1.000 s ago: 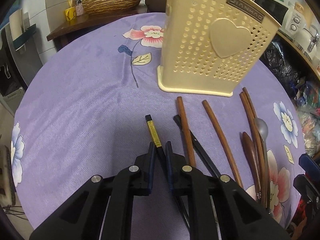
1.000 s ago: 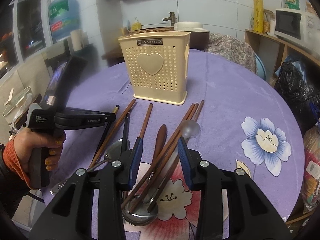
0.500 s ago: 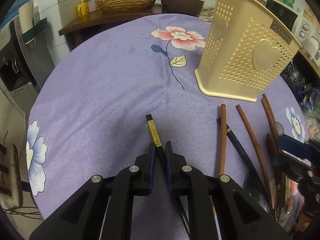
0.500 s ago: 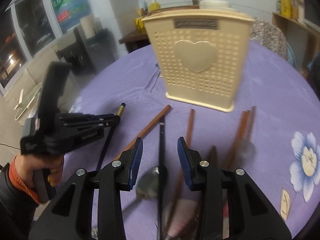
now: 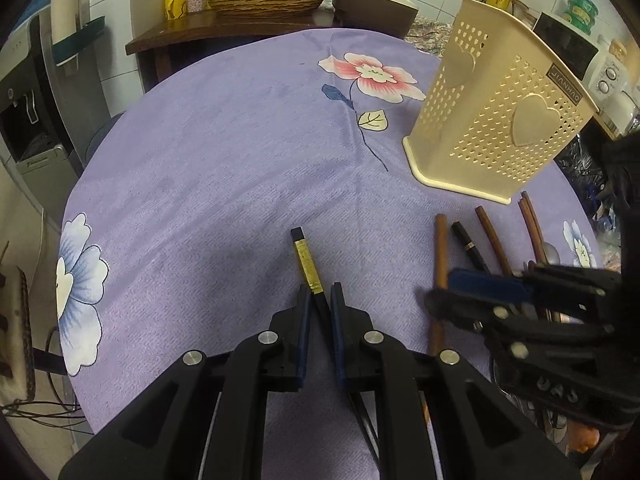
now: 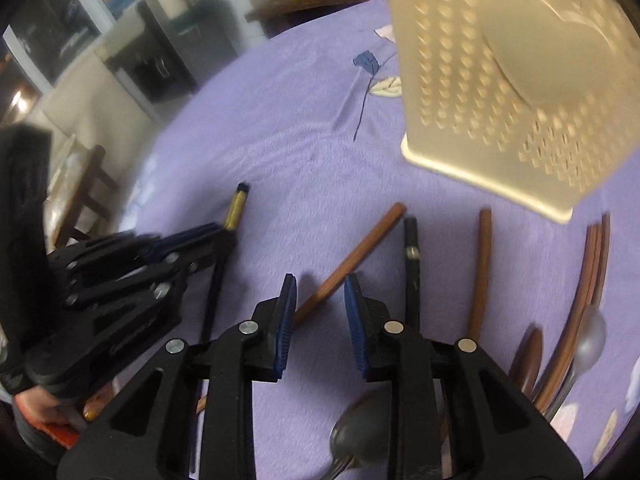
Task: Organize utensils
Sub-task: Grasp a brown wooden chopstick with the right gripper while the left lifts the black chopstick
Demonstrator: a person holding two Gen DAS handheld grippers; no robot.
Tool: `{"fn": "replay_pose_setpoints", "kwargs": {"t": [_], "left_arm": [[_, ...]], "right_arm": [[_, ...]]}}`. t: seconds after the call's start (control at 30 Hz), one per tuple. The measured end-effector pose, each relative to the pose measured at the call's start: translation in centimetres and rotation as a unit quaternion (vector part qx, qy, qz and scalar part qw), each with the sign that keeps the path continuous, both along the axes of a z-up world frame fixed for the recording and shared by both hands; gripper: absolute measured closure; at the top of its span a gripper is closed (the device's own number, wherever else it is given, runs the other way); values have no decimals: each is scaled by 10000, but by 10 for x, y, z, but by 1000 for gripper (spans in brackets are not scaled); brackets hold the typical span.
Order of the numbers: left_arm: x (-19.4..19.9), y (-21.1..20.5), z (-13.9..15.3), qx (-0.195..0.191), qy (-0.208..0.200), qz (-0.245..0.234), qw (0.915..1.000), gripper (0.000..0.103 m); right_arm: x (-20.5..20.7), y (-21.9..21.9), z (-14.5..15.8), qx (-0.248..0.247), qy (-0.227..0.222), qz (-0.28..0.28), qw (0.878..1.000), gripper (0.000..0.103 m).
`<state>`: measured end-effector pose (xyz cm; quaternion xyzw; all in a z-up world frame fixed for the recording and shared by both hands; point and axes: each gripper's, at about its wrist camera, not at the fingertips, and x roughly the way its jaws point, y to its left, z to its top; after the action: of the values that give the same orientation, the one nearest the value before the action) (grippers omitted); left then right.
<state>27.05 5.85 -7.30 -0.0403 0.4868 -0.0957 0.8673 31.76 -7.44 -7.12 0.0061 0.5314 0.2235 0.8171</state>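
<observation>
My left tongs [image 5: 319, 300] are clenched on one black chopstick with a gold band [image 5: 306, 264], low in the centre of the left view, its tip over the purple table [image 5: 224, 168]. My right tongs [image 6: 320, 300] are released, a brown chopstick [image 6: 352, 262] passing between the pads, centre of the right view. I count three single sticks beside it: that brown one, one black [image 6: 412, 260], one more brown [image 6: 482, 264]. The cream holder [image 5: 504, 108], upper right, reads "JIANHAO".
</observation>
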Motion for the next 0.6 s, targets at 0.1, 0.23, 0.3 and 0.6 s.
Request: {"fn": "replay_pose_setpoints", "kwargs": {"t": [0.1, 0.23, 0.3, 0.6], "left_arm": [[-2, 3, 0, 36, 11, 11, 10000, 91], [-2, 0, 0, 131, 16, 51, 9999, 90], [0, -3, 0, 236, 4, 61, 9997, 90], [15, -7, 0, 372, 117, 185, 9991, 90]], "right_arm": [[13, 8, -3, -199, -88, -53, 9998, 81], [23, 19, -2, -410, -155, -168, 9989, 81], [28, 22, -1, -522, -165, -187, 9983, 81], [49, 36, 1, -875, -162, -527, 9946, 81]]}}
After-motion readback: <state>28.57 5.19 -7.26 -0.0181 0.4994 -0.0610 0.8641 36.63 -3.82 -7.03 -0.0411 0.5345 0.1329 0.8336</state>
